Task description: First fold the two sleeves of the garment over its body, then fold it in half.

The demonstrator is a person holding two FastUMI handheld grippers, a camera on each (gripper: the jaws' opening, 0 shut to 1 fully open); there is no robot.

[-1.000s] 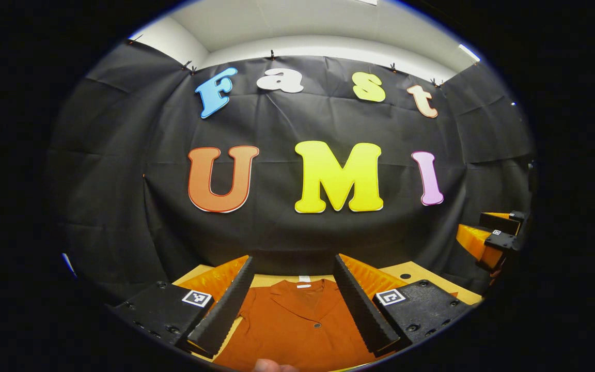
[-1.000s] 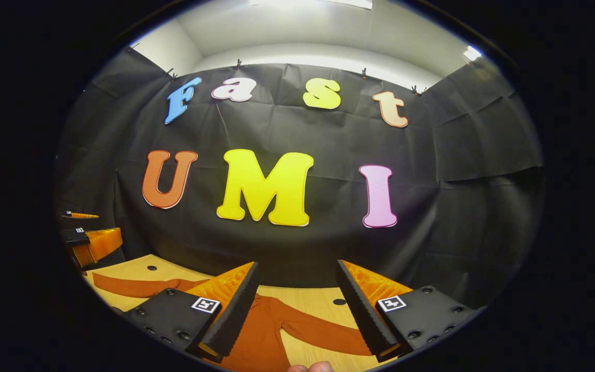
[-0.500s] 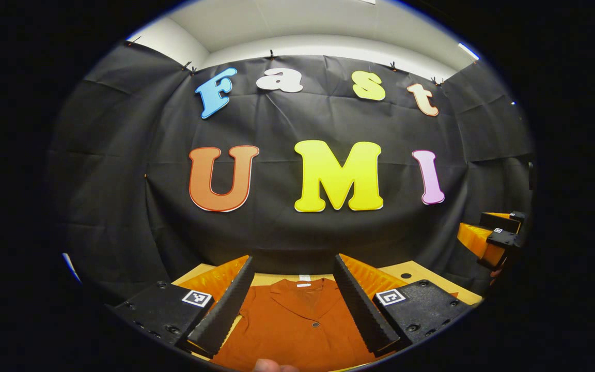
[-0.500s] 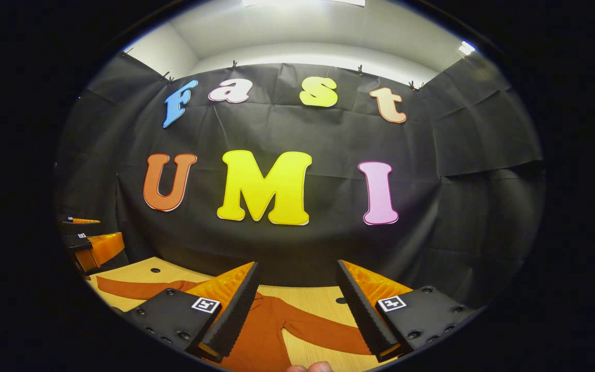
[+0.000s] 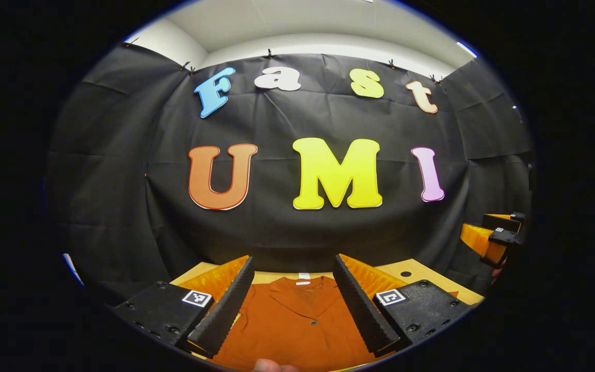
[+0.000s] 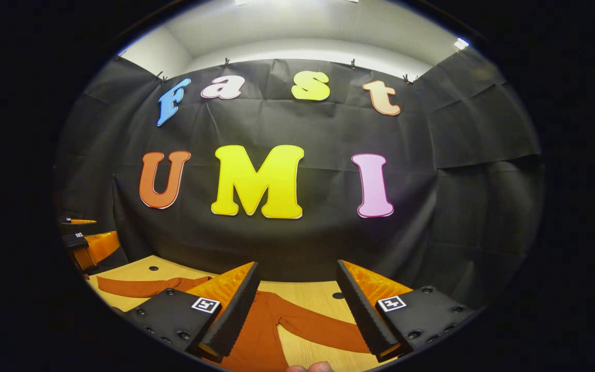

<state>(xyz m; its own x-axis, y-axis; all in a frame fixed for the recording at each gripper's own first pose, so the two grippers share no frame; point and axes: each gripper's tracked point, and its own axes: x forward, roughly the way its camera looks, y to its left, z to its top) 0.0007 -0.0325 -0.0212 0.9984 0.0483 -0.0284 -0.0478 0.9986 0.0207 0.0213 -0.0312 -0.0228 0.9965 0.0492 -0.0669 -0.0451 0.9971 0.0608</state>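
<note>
Both grippers (image 5: 292, 302) (image 6: 295, 305) wide open, empty. Shirt (image 5: 297, 325) soft, limp; grab sleeve (image 6: 323, 330) cuff, lower right.

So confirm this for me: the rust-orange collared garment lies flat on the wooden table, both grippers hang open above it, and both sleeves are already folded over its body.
Not right on the sleeves. In the right gripper view the rust-orange collared garment has both sleeves spread out on the wooden table, unfolded. The rest holds: the left gripper and right gripper hang open above it.
</note>
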